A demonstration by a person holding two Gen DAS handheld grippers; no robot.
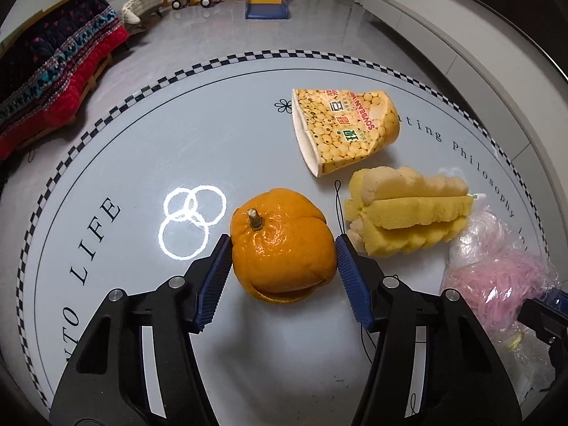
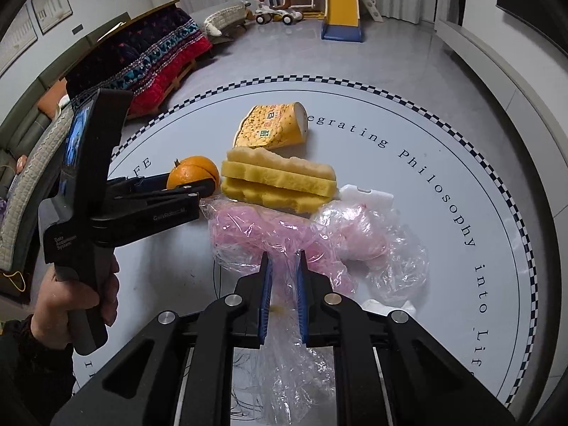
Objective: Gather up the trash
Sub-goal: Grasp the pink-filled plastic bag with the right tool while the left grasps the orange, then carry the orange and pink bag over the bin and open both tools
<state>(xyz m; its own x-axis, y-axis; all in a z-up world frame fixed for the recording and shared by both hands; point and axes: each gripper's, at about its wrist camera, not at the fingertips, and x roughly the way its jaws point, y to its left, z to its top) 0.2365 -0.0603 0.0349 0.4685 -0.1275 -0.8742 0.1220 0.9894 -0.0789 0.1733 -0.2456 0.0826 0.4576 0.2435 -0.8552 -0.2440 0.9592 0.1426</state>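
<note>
An orange peel [image 1: 280, 245] with its stem up sits on the round white table [image 1: 142, 149]. My left gripper [image 1: 282, 243] is shut on it, a blue pad against each side; the right wrist view shows the same grip on the peel [image 2: 191, 172]. My right gripper [image 2: 284, 255] is shut on a clear plastic bag [image 2: 248, 227] with pink shreds inside, which trails under its fingers. A crushed yellow paper cup [image 1: 349, 131] lies on its side farther back. Yellow foam slices [image 1: 408, 216] are stacked between the cup and the bag [image 1: 497, 277].
White foam scraps [image 2: 369, 191] lie beside the bag. The table has a checkered rim [image 2: 461, 131] and printed lettering. Beyond it are the grey floor, a bench with a red and dark blanket [image 2: 159, 53], a toy car [image 2: 280, 14] and a yellow slide [image 2: 342, 7].
</note>
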